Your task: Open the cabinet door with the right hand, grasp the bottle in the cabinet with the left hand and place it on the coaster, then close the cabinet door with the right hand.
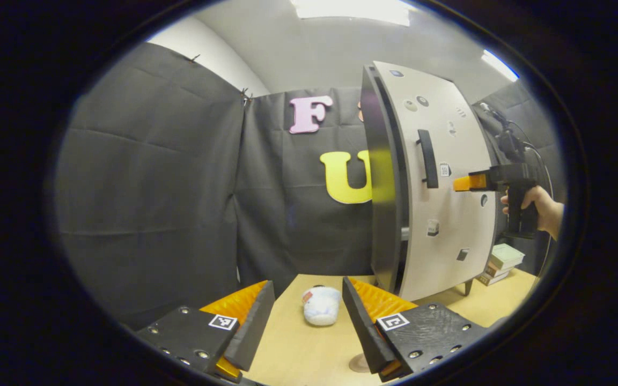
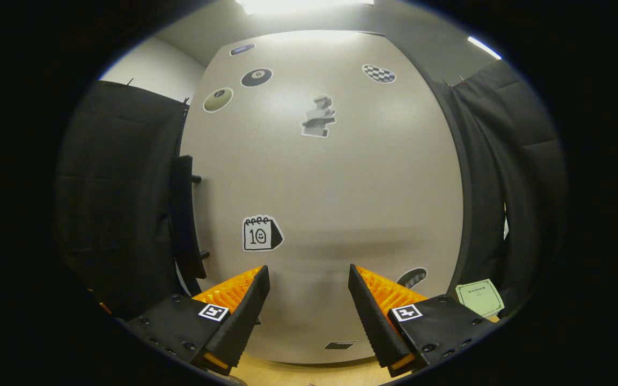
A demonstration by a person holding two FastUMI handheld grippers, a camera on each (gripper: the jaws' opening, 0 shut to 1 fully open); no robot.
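Left hand-held gripper (image 1: 306, 321) open above desk (image 1: 309, 354) | right hand-held gripper (image 2: 309, 305) open, facing cabinet door (image 2: 341, 187) | handle (image 2: 183, 214) at its left

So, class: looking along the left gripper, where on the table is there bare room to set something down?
Bare pale wooden tabletop runs between the left gripper's fingers, in front of the small white plush toy. Another free strip lies right of the beige cabinet door, before the stacked books. It is crowded around the toy and cabinet base.
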